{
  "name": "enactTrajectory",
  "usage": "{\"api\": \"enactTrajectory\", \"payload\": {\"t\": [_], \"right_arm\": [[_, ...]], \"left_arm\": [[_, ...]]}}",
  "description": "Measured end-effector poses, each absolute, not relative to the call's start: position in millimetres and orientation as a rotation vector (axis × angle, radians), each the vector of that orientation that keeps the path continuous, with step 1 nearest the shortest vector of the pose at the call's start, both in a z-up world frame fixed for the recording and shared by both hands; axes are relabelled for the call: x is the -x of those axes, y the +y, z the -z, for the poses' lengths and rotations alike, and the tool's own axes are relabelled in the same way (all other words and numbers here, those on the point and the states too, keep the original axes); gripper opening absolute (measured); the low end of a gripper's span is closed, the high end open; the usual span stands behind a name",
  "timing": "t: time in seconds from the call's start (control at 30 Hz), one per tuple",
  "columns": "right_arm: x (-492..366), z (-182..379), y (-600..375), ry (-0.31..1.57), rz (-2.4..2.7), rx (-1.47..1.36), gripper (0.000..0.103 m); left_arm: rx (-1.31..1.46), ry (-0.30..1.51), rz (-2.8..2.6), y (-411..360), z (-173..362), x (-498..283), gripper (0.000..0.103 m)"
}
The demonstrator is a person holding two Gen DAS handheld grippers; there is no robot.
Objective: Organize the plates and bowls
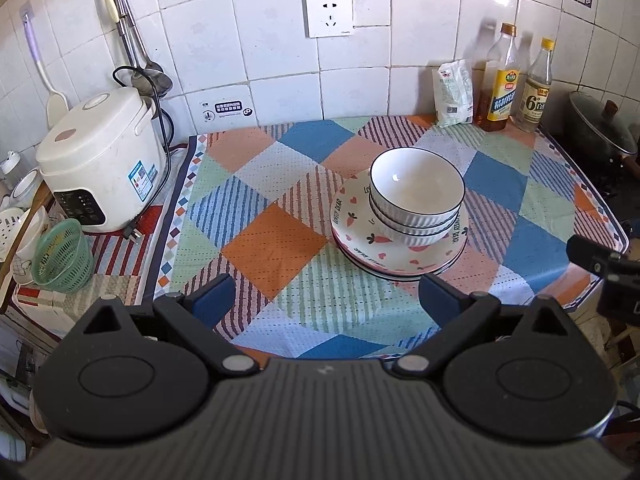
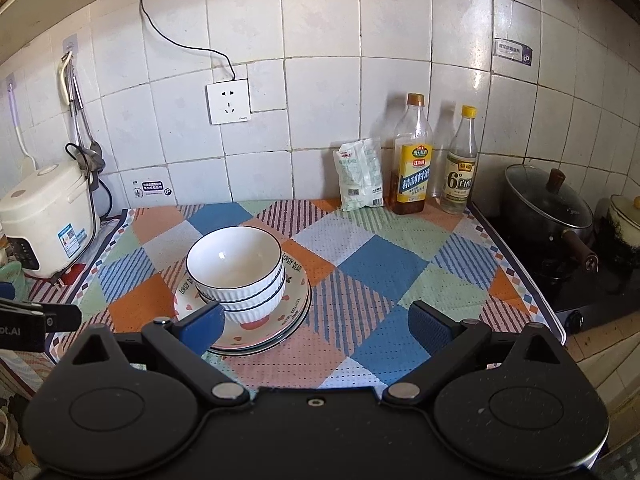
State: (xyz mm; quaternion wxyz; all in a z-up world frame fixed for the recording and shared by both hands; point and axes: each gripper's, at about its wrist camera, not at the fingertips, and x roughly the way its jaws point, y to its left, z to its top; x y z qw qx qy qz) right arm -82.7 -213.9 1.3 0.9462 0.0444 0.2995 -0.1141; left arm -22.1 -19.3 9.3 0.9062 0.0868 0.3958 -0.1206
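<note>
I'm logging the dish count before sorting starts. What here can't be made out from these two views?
- Plate stack: exact count unclear, rims overlap, nested bowls cover the centres.
- Plate lettering: partly hidden by bowls, both views.
- Pot contents: hazy lid, right wrist view.
- Bottle labels: small print unreadable.

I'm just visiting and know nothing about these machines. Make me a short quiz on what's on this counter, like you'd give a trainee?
1. True or false: the stack of bowls sits on the plates.
2. What stands nearest the right-hand end of the back wall: A) the rice cooker, B) the two bottles, C) the green basket?
3. Fill in: both the left gripper and the right gripper are ____ and hold nothing.

Key: 1 true; 2 B; 3 open.
</note>
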Motion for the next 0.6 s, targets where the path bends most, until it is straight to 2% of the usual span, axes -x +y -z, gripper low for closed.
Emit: {"api": "enactTrajectory", "payload": {"t": [0.6], "right_arm": [[95,12,-201,0.612,0.200,-0.027,0.100]], "left_arm": [[-0.183,0.813,0.237,-23,0,32,0.099]]}}
